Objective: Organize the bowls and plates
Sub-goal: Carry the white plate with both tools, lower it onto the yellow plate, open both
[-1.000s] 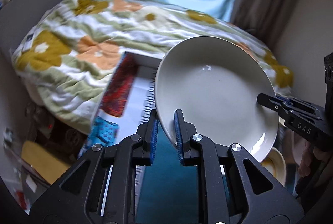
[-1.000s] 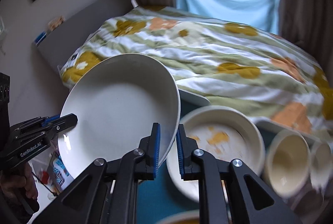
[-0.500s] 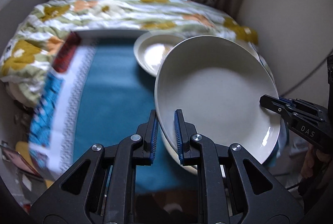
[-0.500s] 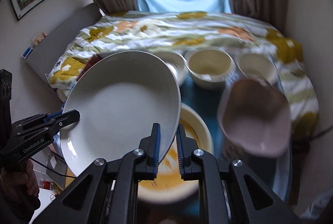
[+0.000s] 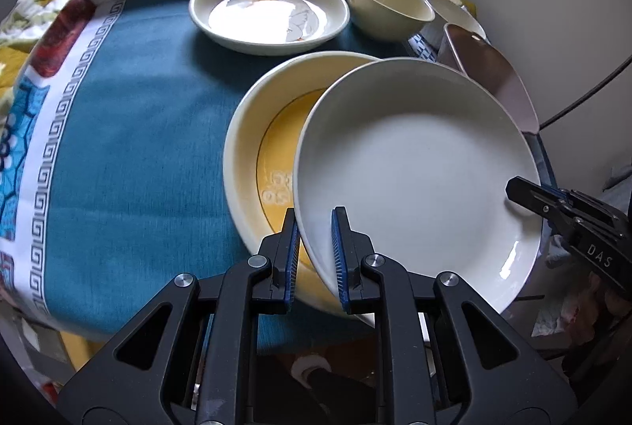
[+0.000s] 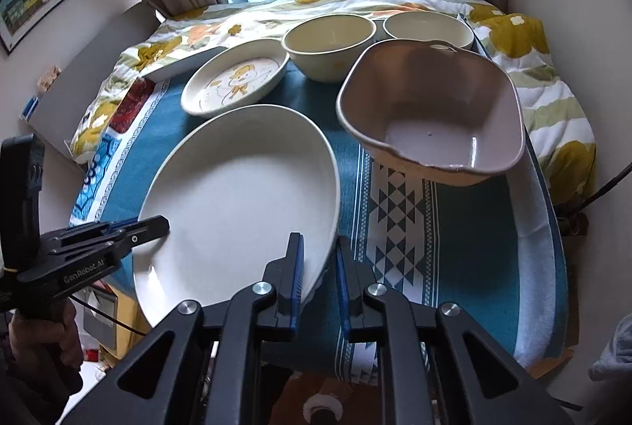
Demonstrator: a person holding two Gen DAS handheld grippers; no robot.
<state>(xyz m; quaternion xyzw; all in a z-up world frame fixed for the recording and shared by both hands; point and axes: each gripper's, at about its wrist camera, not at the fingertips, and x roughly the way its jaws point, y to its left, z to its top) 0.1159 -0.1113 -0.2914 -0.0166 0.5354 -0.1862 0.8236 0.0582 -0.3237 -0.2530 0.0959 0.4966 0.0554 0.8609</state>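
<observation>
**White plate hovering over the yellow plate, both grippers on its rim**

Behind the counter (image 5: 130,132), with its teal patterned cloth, a floral bedspread (image 6: 533,42) and curtained window are filling the background. Front and centre, the white plate (image 5: 418,172) is hanging in the air, tilted, and two grippers are sharing it. The left gripper (image 5: 314,247) is pinching the plate's near-left rim, its blue-padded fingers (image 5: 339,251) closed to a narrow gap with the rim wedged between them. The right gripper (image 6: 319,267) is doing the same on the opposite edge, fingers nearly together on the rim.

Directly beneath, in the left wrist view, the yellow plate (image 5: 268,164) is lying flat on the cloth, and the white plate is overlapping its right half without clearly touching it. Further back, a cartoon-print plate (image 6: 237,79) is sitting near two cream bowls (image 6: 330,44) (image 6: 428,28), and a brown squarish bowl (image 6: 434,117) is standing just to the right.

My read: this is the stacking step, with the white plate being lined up for nesting on the yellow one. The next move is calling for a shift to the left until the rims are centred, a levelling of the tilt, then a slow descent with both grippers letting go together. One side releasing early could be sending the plate clattering down onto the china below.
</observation>
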